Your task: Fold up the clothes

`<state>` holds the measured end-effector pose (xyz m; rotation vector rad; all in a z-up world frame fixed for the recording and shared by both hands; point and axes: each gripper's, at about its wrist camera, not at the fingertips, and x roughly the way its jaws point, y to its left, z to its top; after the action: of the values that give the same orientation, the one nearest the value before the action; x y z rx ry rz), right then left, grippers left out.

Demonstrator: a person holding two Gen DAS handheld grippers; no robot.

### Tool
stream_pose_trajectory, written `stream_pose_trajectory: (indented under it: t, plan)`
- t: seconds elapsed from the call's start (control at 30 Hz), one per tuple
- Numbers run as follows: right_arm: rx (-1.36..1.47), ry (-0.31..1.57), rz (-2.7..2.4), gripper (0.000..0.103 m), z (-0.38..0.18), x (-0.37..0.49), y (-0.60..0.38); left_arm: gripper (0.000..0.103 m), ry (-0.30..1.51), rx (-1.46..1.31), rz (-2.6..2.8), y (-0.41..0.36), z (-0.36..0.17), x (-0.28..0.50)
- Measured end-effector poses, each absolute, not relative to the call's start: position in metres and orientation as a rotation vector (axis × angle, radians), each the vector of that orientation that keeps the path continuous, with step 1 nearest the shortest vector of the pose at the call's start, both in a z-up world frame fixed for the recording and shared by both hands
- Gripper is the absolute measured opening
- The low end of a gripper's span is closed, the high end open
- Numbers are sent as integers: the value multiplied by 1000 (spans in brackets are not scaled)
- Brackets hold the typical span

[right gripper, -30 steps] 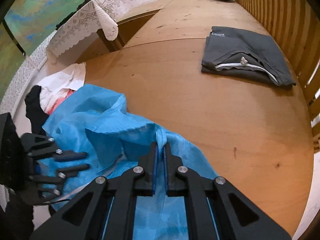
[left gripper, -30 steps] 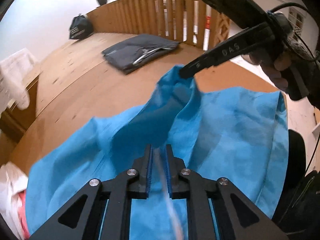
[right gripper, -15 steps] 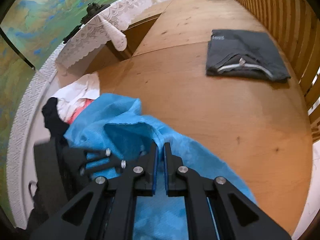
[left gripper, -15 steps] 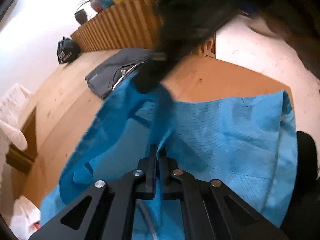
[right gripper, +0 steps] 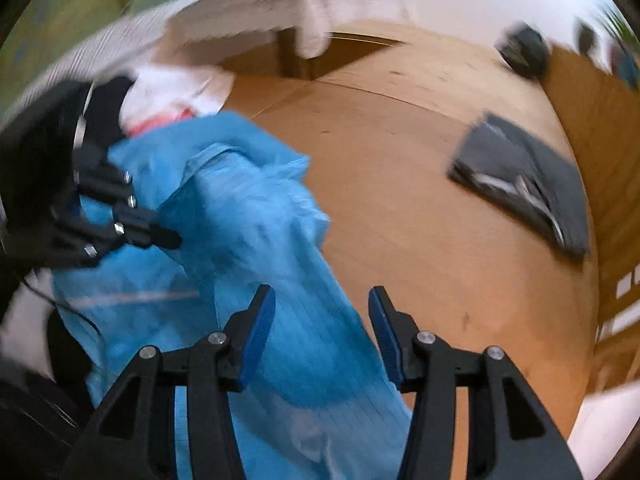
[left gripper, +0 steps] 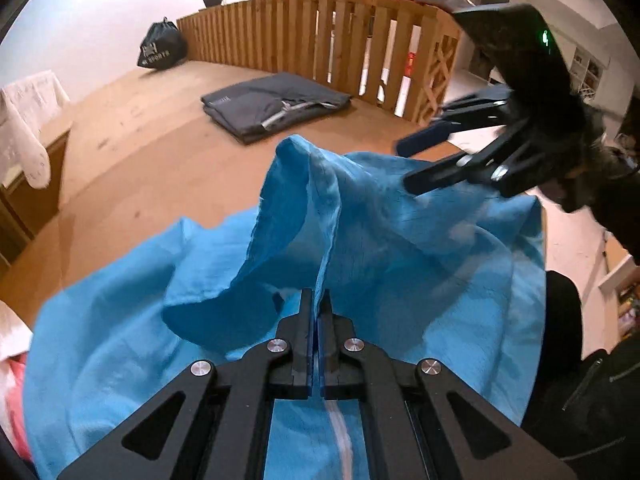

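A blue garment (left gripper: 400, 248) lies crumpled on the near part of the wooden table (left gripper: 132, 152). My left gripper (left gripper: 319, 300) is shut on a raised fold of it. My right gripper (right gripper: 322, 300) is open and empty, held just above the blue garment (right gripper: 260, 220). It also shows in the left wrist view (left gripper: 408, 164) at the right, jaws apart, over the cloth's far edge. The left gripper shows in the right wrist view (right gripper: 168, 238) at the left, pinching the cloth.
A folded dark grey garment (left gripper: 272, 104) lies further back on the table, also in the right wrist view (right gripper: 524, 184). A wooden slat fence (left gripper: 320, 36) runs behind it. A black bag (left gripper: 160, 50) sits far back. White and pink clothes (right gripper: 172, 100) lie at the left.
My right gripper has opened and let go of the blue garment, and swung to the right. My left gripper stays shut on its fold, which stands higher.
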<state>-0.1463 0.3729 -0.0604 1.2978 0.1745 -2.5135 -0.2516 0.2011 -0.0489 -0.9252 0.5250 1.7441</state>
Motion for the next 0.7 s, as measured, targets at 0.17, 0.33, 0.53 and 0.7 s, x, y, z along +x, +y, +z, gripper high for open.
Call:
stream_pose_trajectory:
  t: [0.17, 0.33, 0.53, 0.7]
  plan:
    - [1456, 167, -2330, 1, -93, -141, 366, 0, 414, -1009, 1624, 197, -66, -243]
    - [1507, 137, -2328, 1, -105, -108, 371, 4, 580, -1044, 1595, 196, -91, -212]
    - [1447, 89, -2371, 1, -100, -102, 368, 43, 583, -1049, 1715, 187, -77, -189]
    - [1425, 69, -2364, 1, -103, -100, 360, 55, 607, -942, 1795, 215, -49, -162]
